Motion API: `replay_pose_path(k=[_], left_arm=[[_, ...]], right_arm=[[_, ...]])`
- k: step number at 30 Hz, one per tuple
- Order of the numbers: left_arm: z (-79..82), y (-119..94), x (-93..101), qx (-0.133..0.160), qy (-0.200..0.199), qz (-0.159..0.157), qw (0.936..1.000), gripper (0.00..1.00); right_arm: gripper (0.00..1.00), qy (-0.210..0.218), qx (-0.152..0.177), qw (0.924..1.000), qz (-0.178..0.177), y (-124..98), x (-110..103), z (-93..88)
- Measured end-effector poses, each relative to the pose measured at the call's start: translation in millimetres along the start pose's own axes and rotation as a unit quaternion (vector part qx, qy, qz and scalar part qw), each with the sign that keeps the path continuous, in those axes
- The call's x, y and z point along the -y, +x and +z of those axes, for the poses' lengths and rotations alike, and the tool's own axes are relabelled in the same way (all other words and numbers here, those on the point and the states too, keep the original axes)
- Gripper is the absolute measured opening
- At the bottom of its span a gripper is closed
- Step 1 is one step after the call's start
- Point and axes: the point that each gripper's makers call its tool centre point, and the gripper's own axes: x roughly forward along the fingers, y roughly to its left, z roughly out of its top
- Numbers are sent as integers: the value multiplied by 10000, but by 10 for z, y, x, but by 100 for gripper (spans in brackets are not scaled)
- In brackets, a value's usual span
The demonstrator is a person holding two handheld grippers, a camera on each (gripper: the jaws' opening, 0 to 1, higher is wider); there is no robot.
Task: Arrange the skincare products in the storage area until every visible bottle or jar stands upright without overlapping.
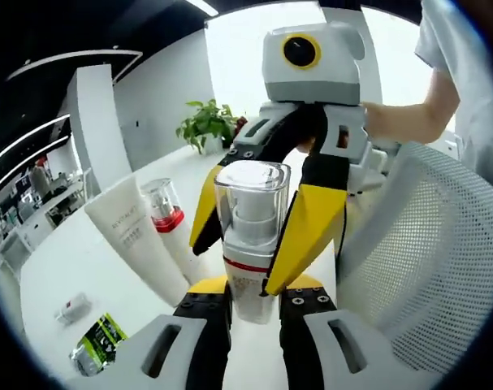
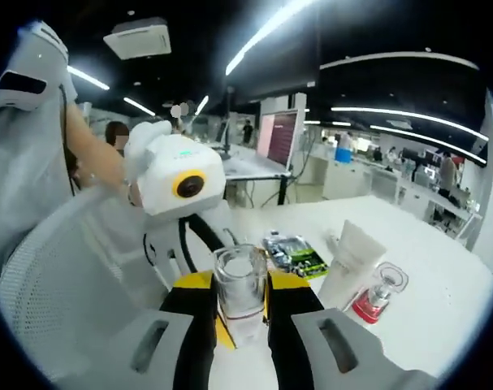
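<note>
Pump bottle [image 1: 251,244] stands upright on the worktop [image 1: 108,268], gripped between both claws, left claw [image 1: 254,305] low, right claw [image 2: 240,313] opposite.

right gripper [image 2: 241,317] clamping pump bottle [image 2: 240,294], left gripper [image 2: 230,305] opposite

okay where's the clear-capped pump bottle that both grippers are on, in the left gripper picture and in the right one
Left gripper view: the pump bottle stands at centre, between the yellow fingers of the right gripper.
Right gripper view: the same bottle sits low at centre, in the right gripper.
Shared landmark: the white tube beside the red-collared bottle.
</note>
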Motion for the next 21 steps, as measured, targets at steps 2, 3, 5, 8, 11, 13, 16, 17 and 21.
replay_pose_path(k=[2,3,5,8,11,13,16,17,21], left_arm=[[-15,23,4,23,-69,-10,10000,21],[-14,33,6,53,-101,-22,9999,21],[-37,79,-11,32,-103,-34,9999,21],[-45,98,-6,23,-123,-41,9999,21],[-91,137,-11,-8,-172,-35,9998,21],[-125,162,-3,-45,-192,-62,9998,21],[-183,197,7,-105,-212,-117,9997,21],[-195,203,12,-101,-205,-115,9997,21],[-307,261,-13,-204,-184,-130,9995,21]], right_arm=[[23,175,30,9998,-43,-10,8,-26],[23,196,59,9998,-69,-11,15,-29],[23,262,58,9995,-140,-4,29,-55],[23,378,105,9990,-232,4,52,-80],[23,490,115,9983,-291,14,89,-113],[22,337,46,9990,-306,33,80,-156],[21,259,-33,9993,-285,61,78,-228],[21,273,-34,9992,-275,65,83,-243],[21,313,-69,9992,-235,94,91,-342]])
